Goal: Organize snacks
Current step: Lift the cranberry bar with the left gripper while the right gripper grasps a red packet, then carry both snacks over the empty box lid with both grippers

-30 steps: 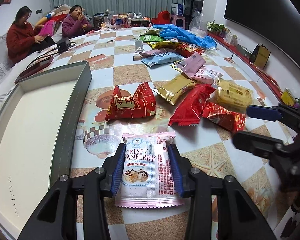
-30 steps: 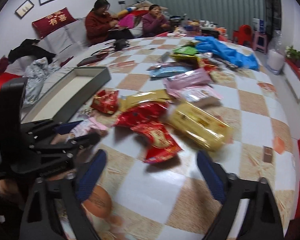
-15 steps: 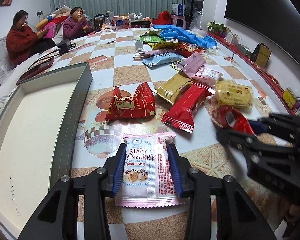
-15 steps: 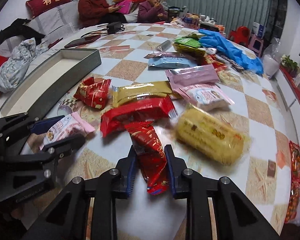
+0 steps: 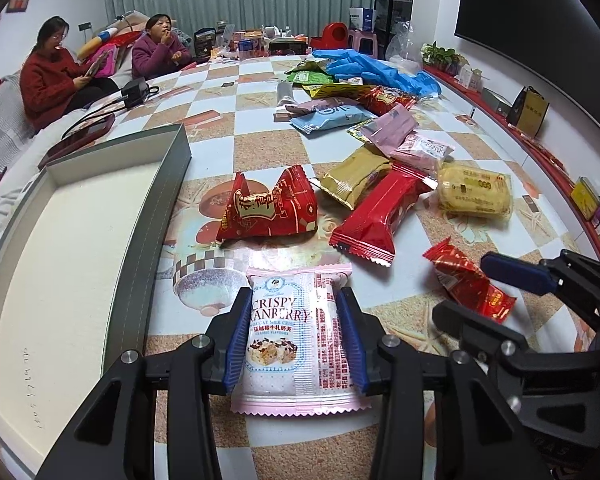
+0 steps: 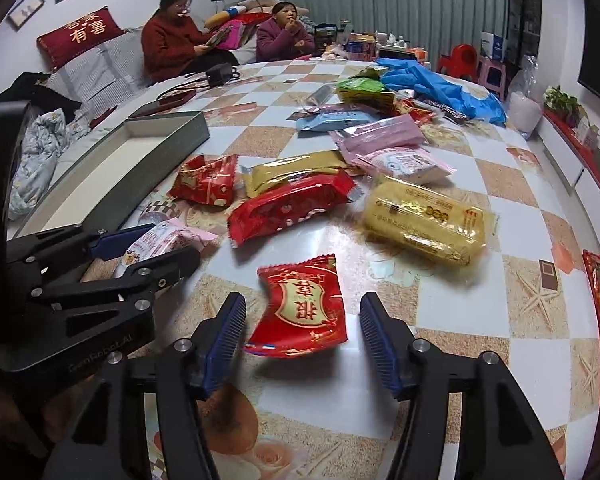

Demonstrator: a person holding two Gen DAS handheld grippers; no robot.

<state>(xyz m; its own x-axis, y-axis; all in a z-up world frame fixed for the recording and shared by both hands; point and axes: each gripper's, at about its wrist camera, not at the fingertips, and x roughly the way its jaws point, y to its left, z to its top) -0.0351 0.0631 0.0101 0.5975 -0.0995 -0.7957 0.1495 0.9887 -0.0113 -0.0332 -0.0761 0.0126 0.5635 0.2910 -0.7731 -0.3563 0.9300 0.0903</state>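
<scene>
The left hand-held gripper (image 5: 294, 336) clamps the cranberry nougat packet (image 5: 296, 340), seemingly bound for the gray box (image 5: 156, 216), while the right hand-held gripper (image 6: 302, 334), jaws just reopened, straddles the red candy packet (image 6: 300, 308) untouched and must regrasp.

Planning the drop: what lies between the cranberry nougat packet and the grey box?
Only bare tablecloth, printed with a bowl, separates the cranberry nougat packet from the grey box; the left wrist view shows it.

On the table I count four red snack packets (image 6: 290, 208), one yellow packet (image 6: 424, 220), one olive-gold packet (image 6: 296, 170), one pink-and-white nougat packet (image 5: 296, 336) and one light blue packet (image 5: 332, 116). There is one grey tray (image 5: 156, 216). Two persons (image 6: 172, 46) sit behind the table.
</scene>
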